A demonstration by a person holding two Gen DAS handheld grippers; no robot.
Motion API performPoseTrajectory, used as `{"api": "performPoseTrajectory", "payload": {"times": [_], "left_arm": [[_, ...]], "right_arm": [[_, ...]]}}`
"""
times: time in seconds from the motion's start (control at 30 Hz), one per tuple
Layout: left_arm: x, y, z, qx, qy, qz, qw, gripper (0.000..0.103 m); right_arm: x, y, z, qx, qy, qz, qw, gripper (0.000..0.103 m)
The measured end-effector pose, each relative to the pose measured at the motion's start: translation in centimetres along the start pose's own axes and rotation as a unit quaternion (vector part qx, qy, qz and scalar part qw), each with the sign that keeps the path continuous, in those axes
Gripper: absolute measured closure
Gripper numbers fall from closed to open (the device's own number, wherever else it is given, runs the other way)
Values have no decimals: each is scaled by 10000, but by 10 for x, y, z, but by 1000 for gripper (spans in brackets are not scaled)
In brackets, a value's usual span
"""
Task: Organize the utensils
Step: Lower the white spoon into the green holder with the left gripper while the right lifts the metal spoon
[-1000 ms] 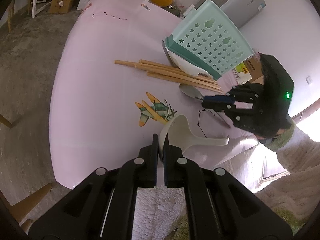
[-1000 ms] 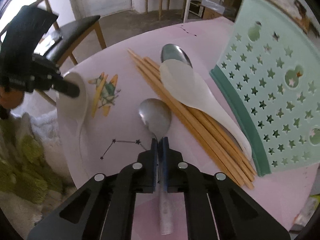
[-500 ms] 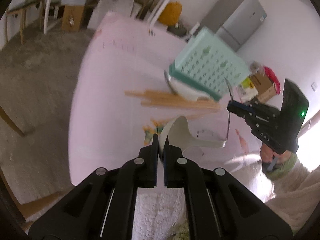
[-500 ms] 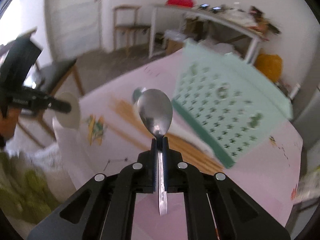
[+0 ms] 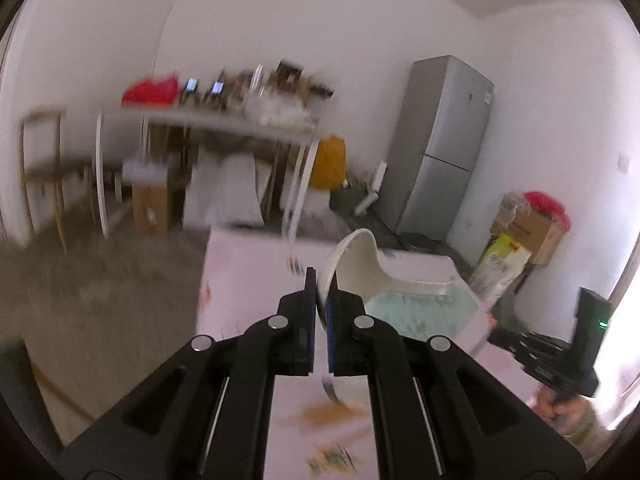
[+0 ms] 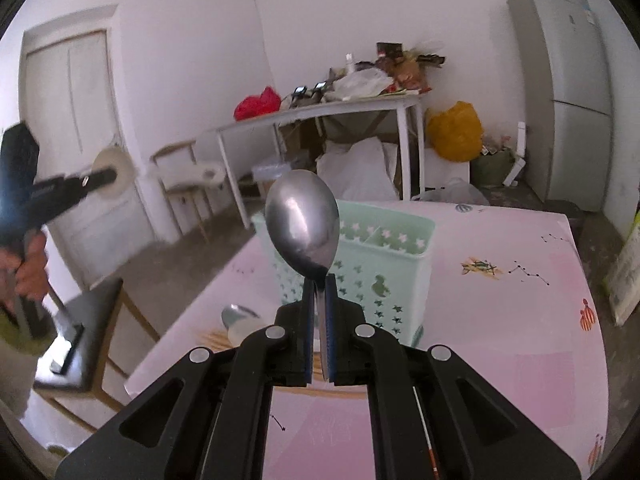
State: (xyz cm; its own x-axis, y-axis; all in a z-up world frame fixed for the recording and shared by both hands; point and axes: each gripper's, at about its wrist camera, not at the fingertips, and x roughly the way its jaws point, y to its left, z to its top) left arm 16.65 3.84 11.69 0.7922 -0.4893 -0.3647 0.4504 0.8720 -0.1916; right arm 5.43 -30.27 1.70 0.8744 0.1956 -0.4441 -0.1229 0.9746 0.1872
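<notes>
The right gripper [image 6: 319, 280] is pinched on the neck of a metal spoon [image 6: 302, 224], whose bowl stands upright just above the fingertips with the handle running back between them. Directly beyond and below that spoon stands the pale green basket [image 6: 384, 264], upright on the pink desk [image 6: 520, 320], its star-punched wall facing the gripper and its open top showing a divider; from here the compartments look empty, though the far one is partly hidden by the spoon. To the lower left of the gripper, at the foot of the basket, another metal spoon [image 6: 236, 314], a pale spoon and some wooden chopsticks [image 6: 214, 338] lie on the desk. The left gripper [image 5: 319, 284] is clamped on the rim of a white ladle-style spoon [image 5: 352, 264], whose bowl rises above the fingertips while its handle sticks out to the right, over the blurred green basket [image 5: 420, 308] just right of and beyond the gripper. To do this step well, I would bring each spoon over the basket's opening, tip it so the handle points down, and lower it into one compartment before loosening the grip, one hand at a time so the two tools do not crowd each other at the rim. The white spoon is held only by its thin edge, so a slow, steady turn seems wise; the light basket could tip if knocked.
</notes>
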Motion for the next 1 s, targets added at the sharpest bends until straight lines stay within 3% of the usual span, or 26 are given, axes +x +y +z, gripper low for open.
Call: {"api": "performPoseTrajectory", "payload": {"times": [0.13, 0.2, 0.27, 0.37, 0.47, 0.57, 0.67, 0.73, 0.83, 0.9, 1.0], "left_arm": [[31, -33, 23, 1004, 14, 374, 9942, 100], [52, -54, 27, 1626, 113, 629, 9846, 100], [68, -70, 27, 2130, 257, 763, 9737, 100], [93, -96, 22, 2965, 459, 1027, 9484, 100], [115, -115, 18, 3483, 606, 1244, 9271, 100], [127, -125, 14, 3699, 768, 1234, 9177, 100], [140, -130, 10, 3673, 992, 1077, 9185, 100], [146, -129, 7, 3545, 1095, 953, 9237, 96], [152, -119, 6, 3073, 1246, 618, 9414, 91], [154, -109, 7, 2646, 1260, 400, 9552, 77], [148, -95, 7, 2115, 1129, 187, 9707, 69]], "right_arm": [[0, -4, -4, 113, -76, -30, 9999, 98], [1, -8, -4, 174, -121, -28, 9998, 98], [3, -7, -2, 227, -146, 0, 9996, 98], [-3, -6, -7, 275, -185, 29, 9994, 98], [-4, -7, -9, 321, -220, 53, 9992, 98], [-4, -11, -9, 386, -248, 88, 9989, 98], [-3, -12, -10, 403, -251, 93, 9988, 98], [-3, -12, -10, 410, -257, 100, 9988, 98], [-6, -10, -7, 405, -324, 113, 9986, 98], [-9, -10, -5, 394, -384, 123, 9984, 98], [-14, -8, 0, 391, -494, 162, 9979, 99]]}}
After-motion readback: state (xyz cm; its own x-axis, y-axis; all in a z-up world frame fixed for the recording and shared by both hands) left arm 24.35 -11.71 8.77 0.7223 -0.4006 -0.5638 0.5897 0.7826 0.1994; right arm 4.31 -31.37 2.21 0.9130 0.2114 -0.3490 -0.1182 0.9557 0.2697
